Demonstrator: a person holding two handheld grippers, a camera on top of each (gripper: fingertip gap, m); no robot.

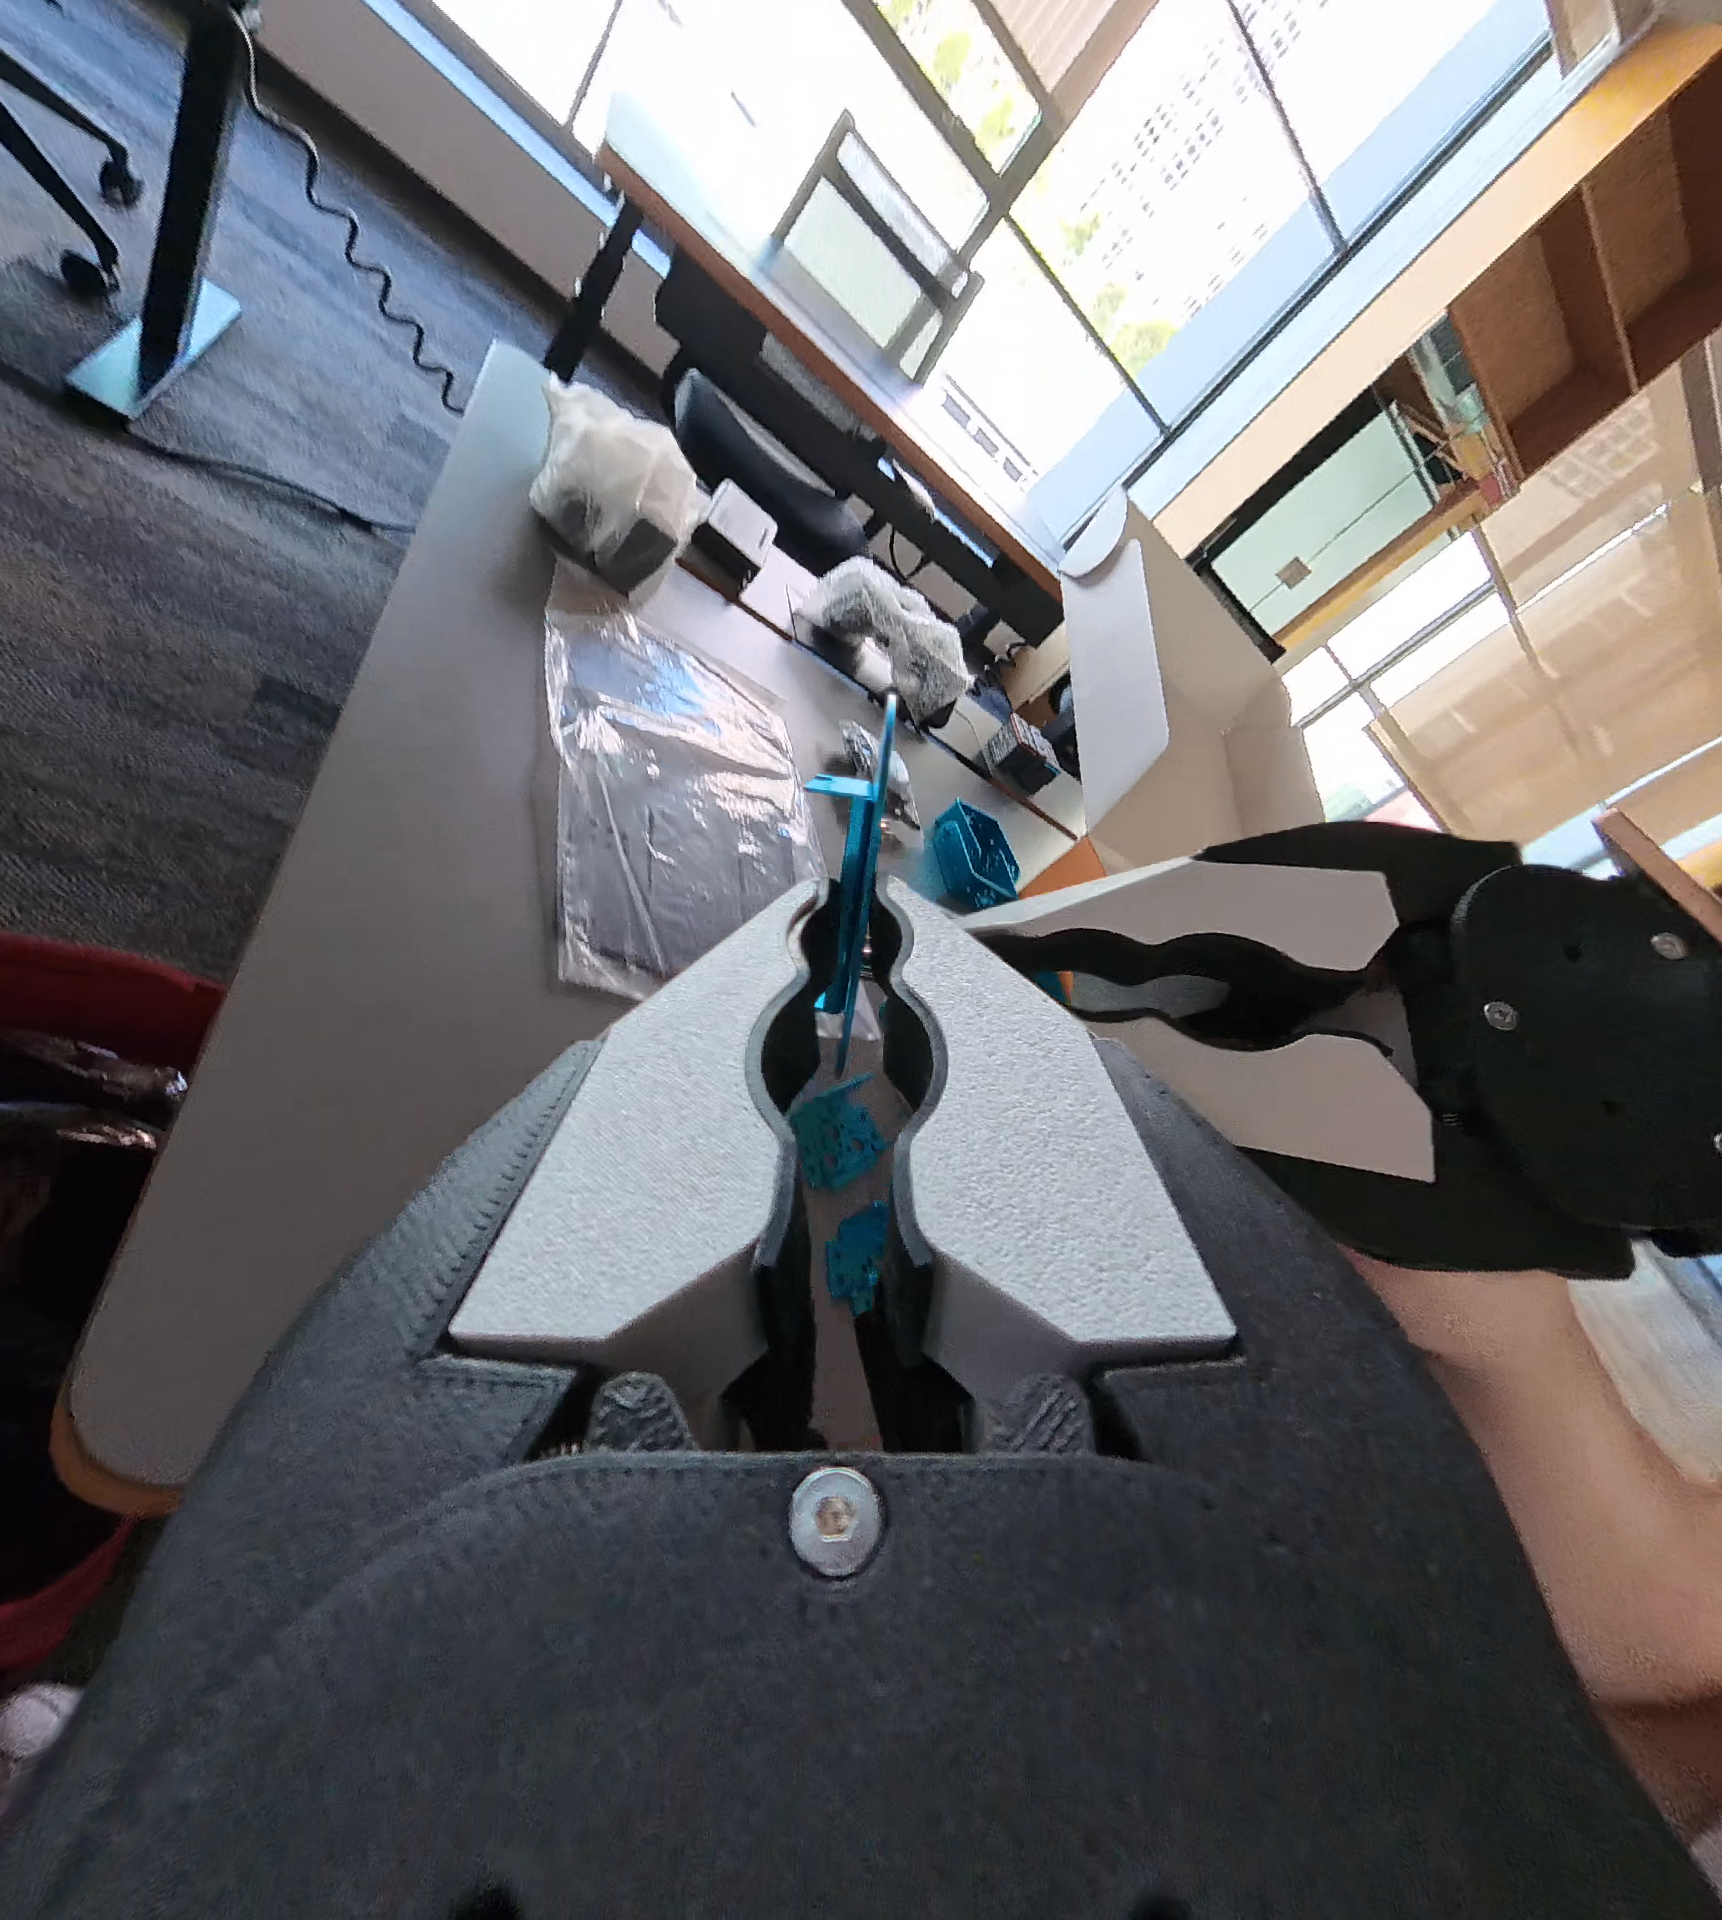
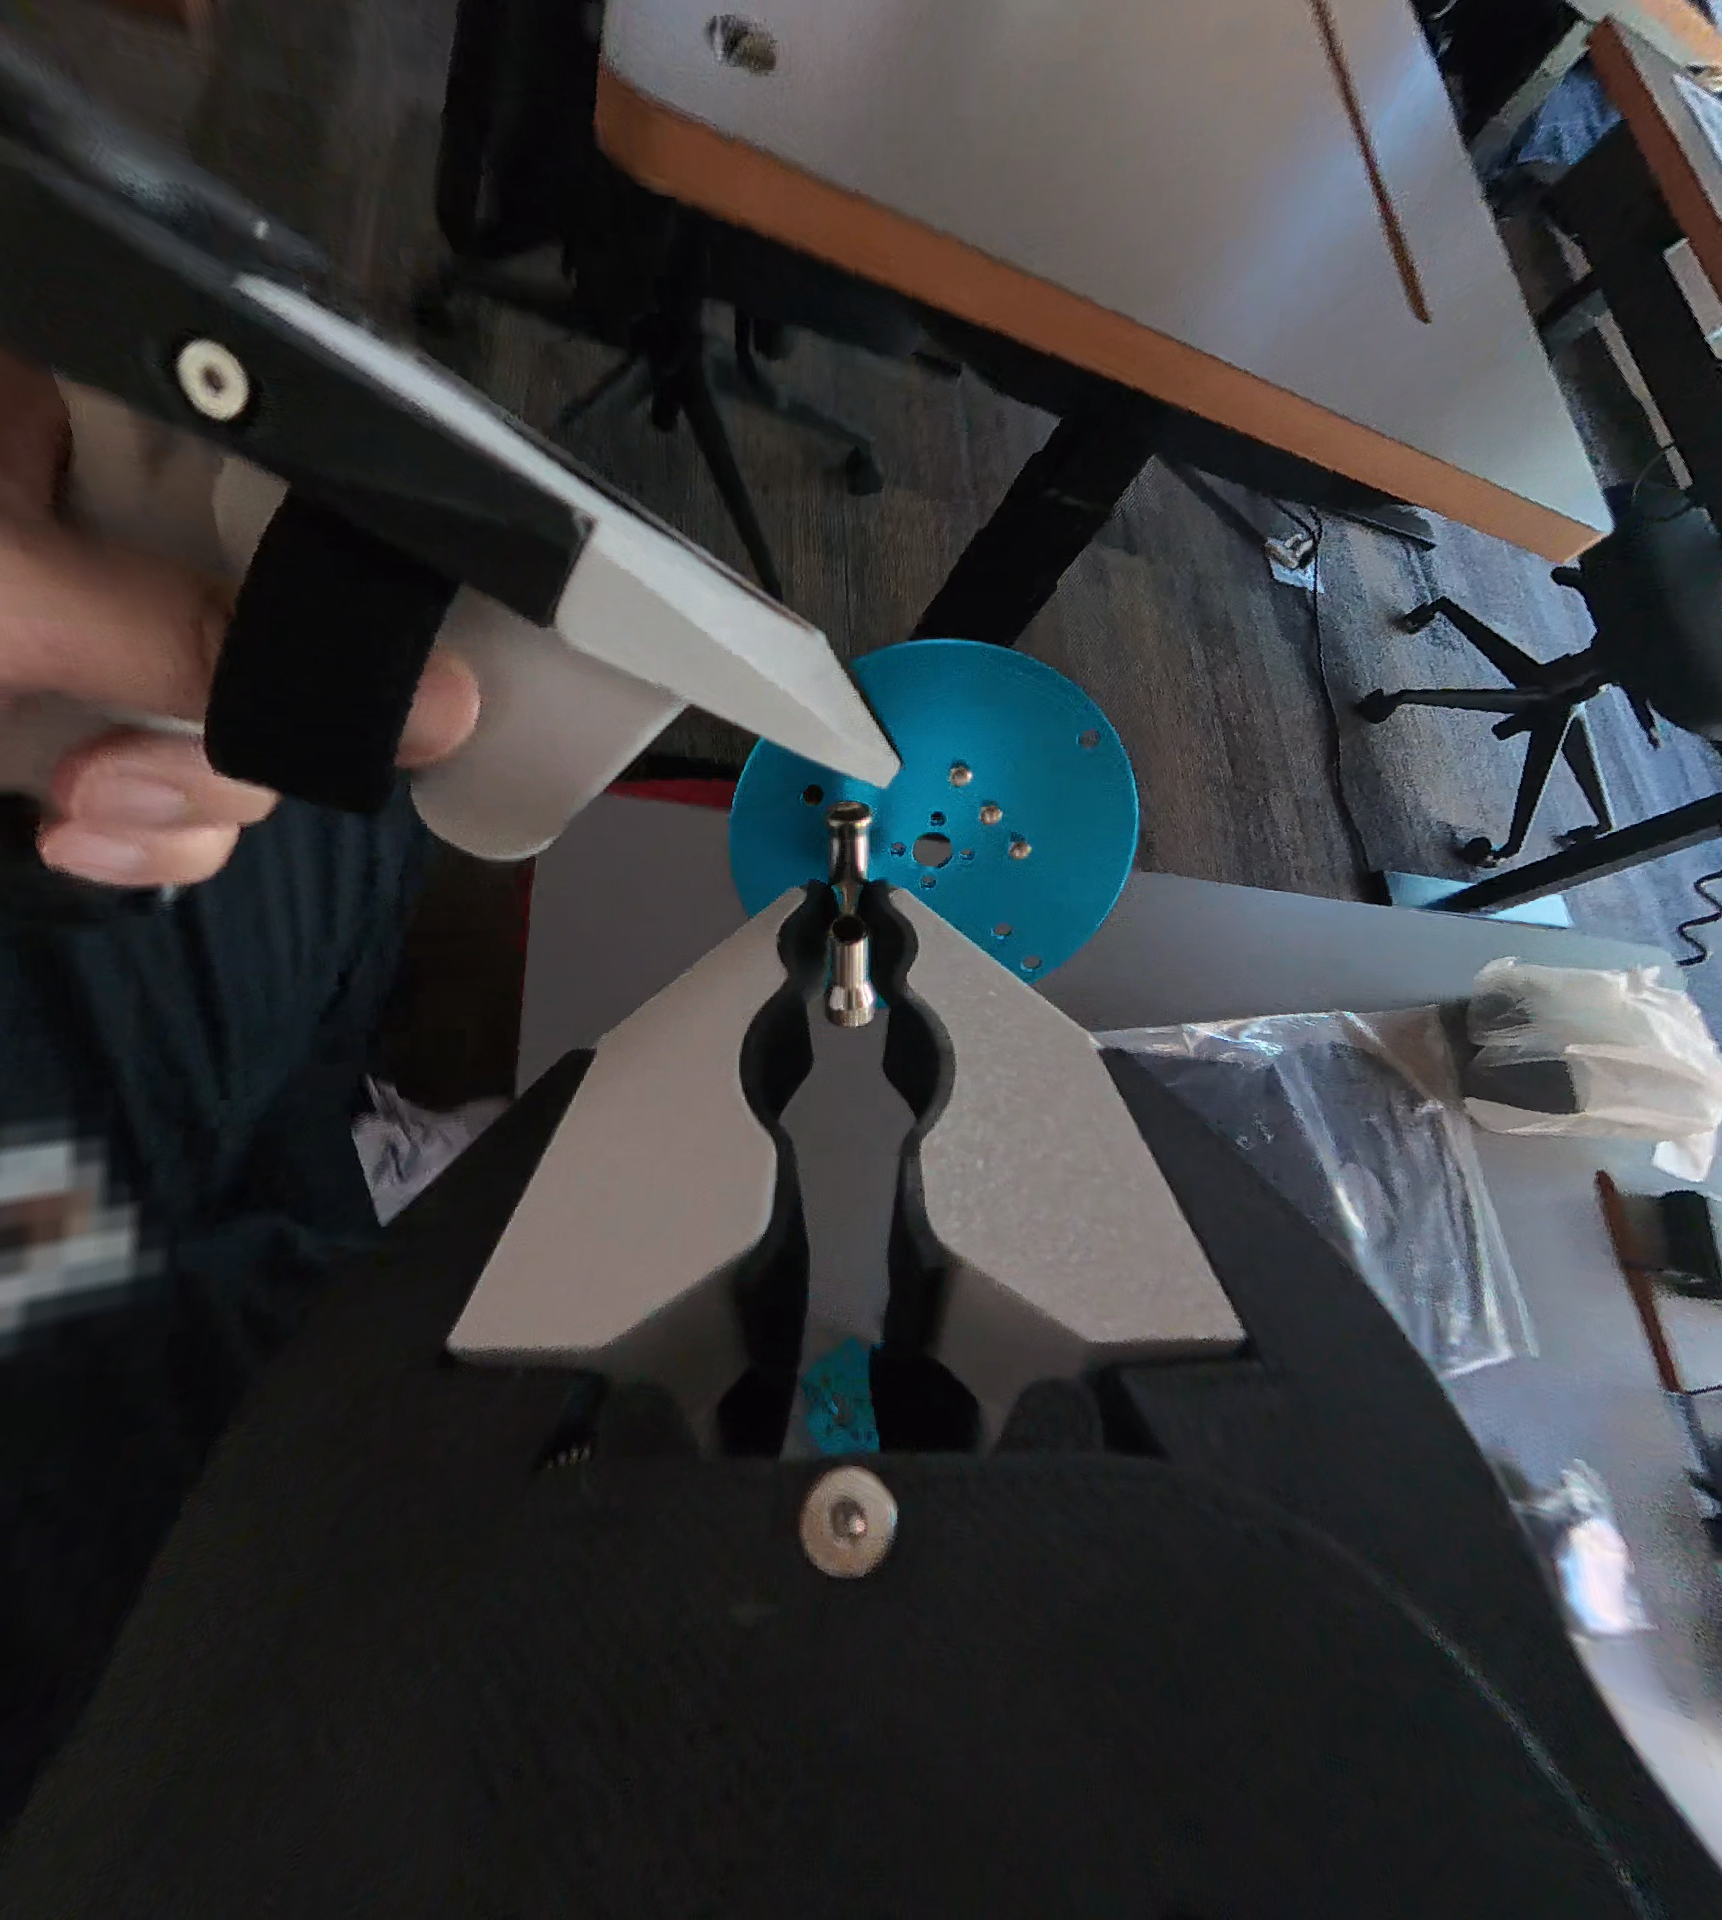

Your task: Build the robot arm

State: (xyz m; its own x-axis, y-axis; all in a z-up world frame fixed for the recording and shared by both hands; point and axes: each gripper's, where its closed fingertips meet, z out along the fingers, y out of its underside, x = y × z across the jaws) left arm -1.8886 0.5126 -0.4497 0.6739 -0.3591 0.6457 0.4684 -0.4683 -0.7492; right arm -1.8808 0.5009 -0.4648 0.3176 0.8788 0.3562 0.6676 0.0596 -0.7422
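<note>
Left gripper pinching blue round plate edge-on at the fingertips, plate raised above the worktop. In the right wrist view the same blue round plate seen face-on, drilled with many small holes, left gripper clamped on its upper left rim. Right gripper closed on a small silver standoff, held upright between the fingertips, its top end just in front of the plate face; a second silver standoff right above it, against the plate near a hole. Contact between the two standoffs hard to judge. Right gripper entering from the right in the left wrist view, tips hidden behind the left fingers.

On the worktop beyond: clear plastic bag lying flat, blue perforated bracket just right of the plate, wrapped white bundle farther back. More small blue parts visible through the gap between the fingers, partly blocked. Lower plate edge covered by the right fingers. Hand on left gripper handle blurred.
</note>
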